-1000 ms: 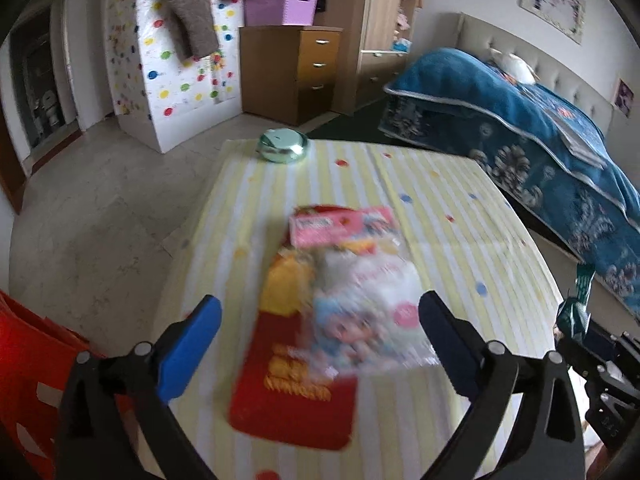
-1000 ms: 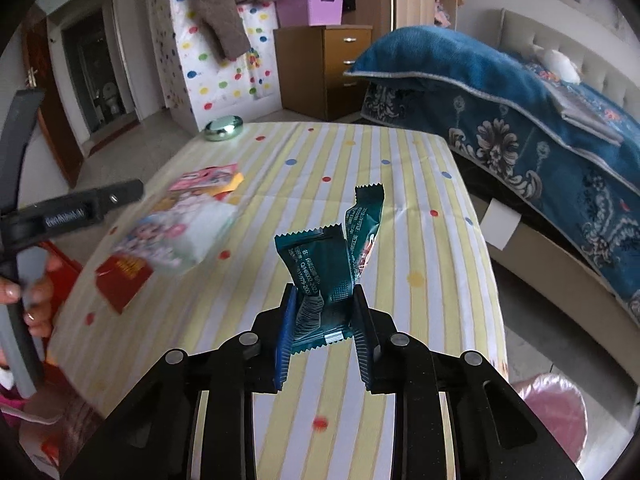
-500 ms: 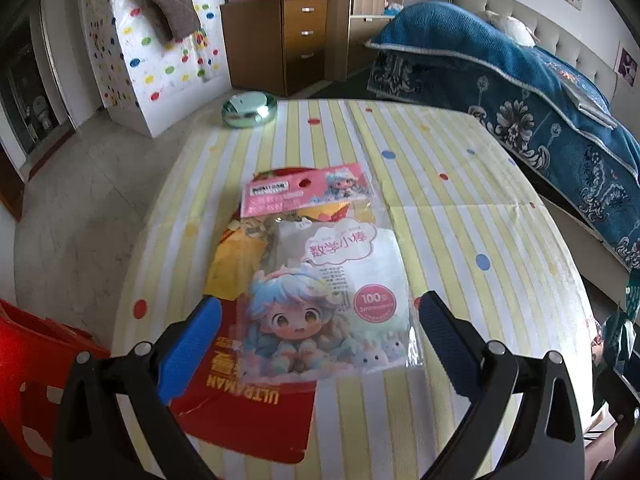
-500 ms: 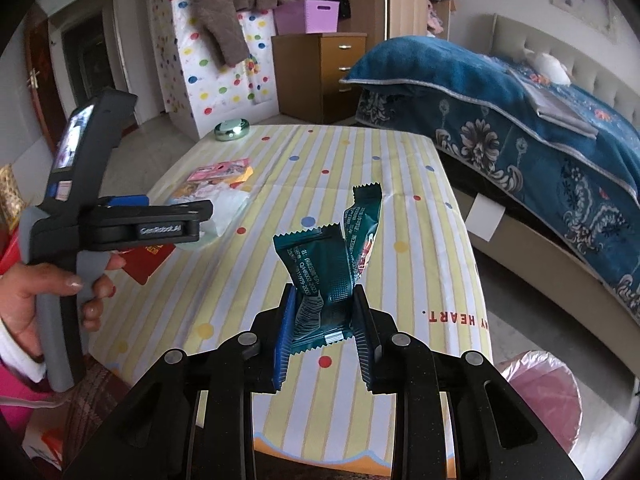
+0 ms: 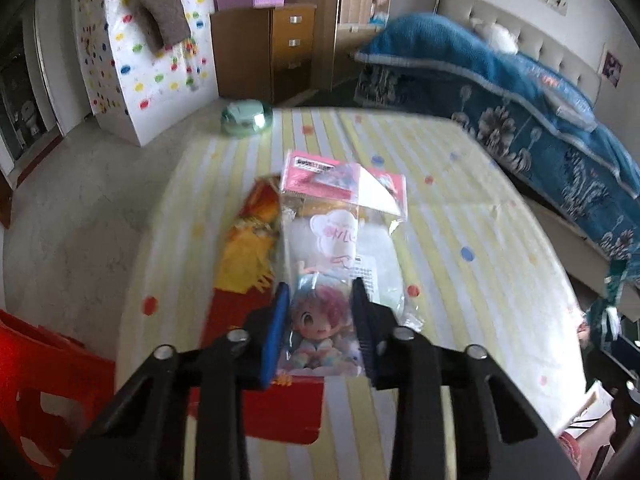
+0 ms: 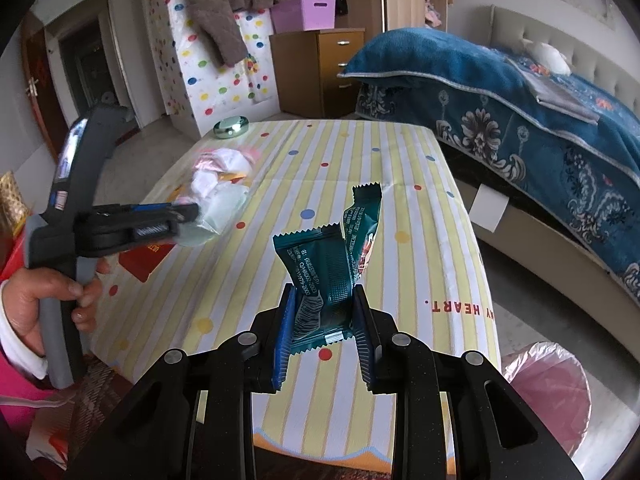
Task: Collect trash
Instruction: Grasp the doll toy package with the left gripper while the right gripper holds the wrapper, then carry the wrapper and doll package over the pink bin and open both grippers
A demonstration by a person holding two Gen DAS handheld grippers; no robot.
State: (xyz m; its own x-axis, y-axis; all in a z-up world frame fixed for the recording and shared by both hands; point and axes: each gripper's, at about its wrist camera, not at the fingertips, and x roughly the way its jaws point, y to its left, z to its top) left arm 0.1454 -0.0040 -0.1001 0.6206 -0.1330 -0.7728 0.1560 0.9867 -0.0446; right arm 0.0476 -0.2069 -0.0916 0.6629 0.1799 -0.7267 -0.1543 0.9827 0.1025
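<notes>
Between the blue pads of my left hand-held gripper (image 5: 320, 320), a clear cartoon-printed toy bag (image 5: 340, 248) is pinched at its near end, the fingers closed most of the way onto the plastic. Its far end rises ahead of the fingers above the striped desk (image 5: 460, 208). Just under and to the left of that gripper lies a red-and-yellow card pack (image 5: 248, 248), flat on the desk and not yet picked up.

My right hand-held gripper (image 6: 324, 320) is clamped on a crumpled dark green snack wrapper (image 6: 328, 264), which stands up out of the fingers, clear of the desk. Below and to the right of it, on the floor past the desk edge, sits a bin lined with a pink bag (image 6: 548, 392).

By my reading, collection is about midway: two pieces are in hand but neither is binned, and the card pack remains. A green round tin (image 5: 246, 117) sits far ahead at the desk's end; whether it counts as trash I cannot tell.
</notes>
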